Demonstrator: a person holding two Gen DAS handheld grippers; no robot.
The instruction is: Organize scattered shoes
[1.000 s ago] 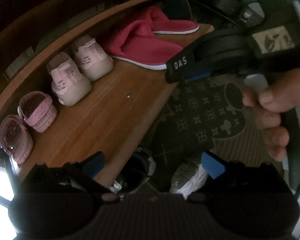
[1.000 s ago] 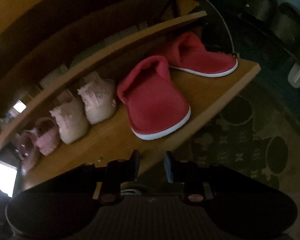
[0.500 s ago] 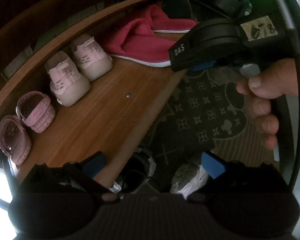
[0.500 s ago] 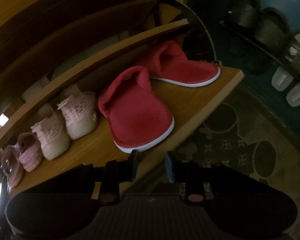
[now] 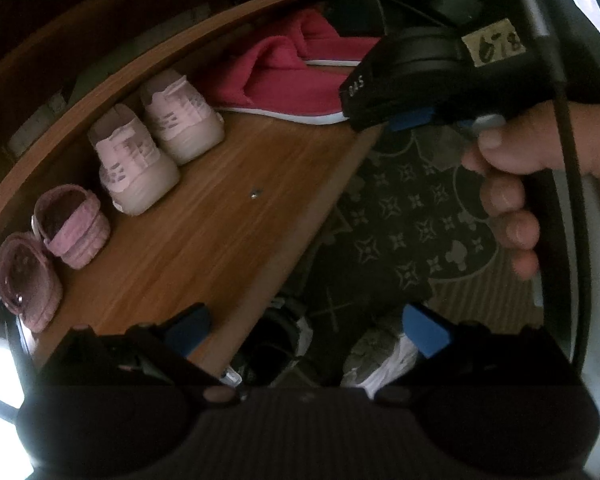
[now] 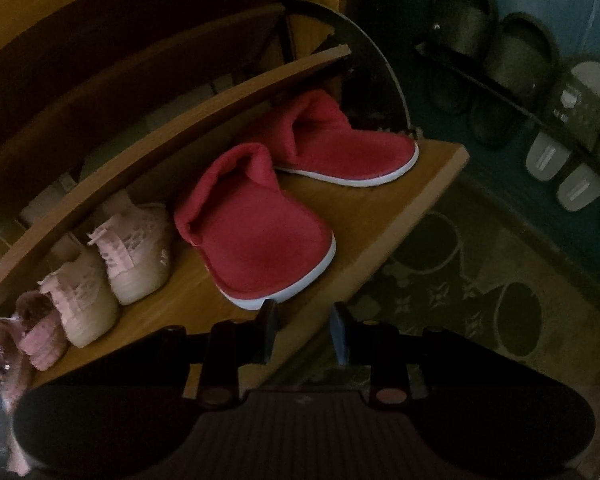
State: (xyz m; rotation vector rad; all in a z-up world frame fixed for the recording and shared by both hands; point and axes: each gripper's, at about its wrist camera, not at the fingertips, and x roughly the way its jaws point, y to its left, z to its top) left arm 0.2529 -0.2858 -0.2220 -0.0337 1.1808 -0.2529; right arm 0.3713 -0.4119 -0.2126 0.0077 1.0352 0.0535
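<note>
On the wooden shelf (image 5: 228, 240) stand two red slippers (image 6: 256, 240) (image 6: 340, 148), a pair of pale pink sneakers (image 5: 184, 120) (image 5: 134, 172) and two small pink clogs (image 5: 74, 226) (image 5: 26, 280). My left gripper (image 5: 306, 332) hangs open over the shelf's front edge, nothing between its blue pads. Below it on the floor lie a black shoe (image 5: 272, 352) and a grey-white sneaker (image 5: 380, 360). My right gripper (image 6: 303, 326), held by a hand (image 5: 540, 152), hovers just in front of the nearer red slipper's toe. Its jaws stand a narrow gap apart, empty.
A dark patterned mat (image 6: 440, 280) covers the floor in front of the shelf. A low rack at the right holds several grey and white slippers (image 6: 516, 56). Higher shelf boards (image 6: 140, 92) rise behind the shoes.
The right gripper has swung and lifted slightly, so its view takes in more of the slipper rack; the red slippers sit closer to its fingertips. The left gripper has not moved.
</note>
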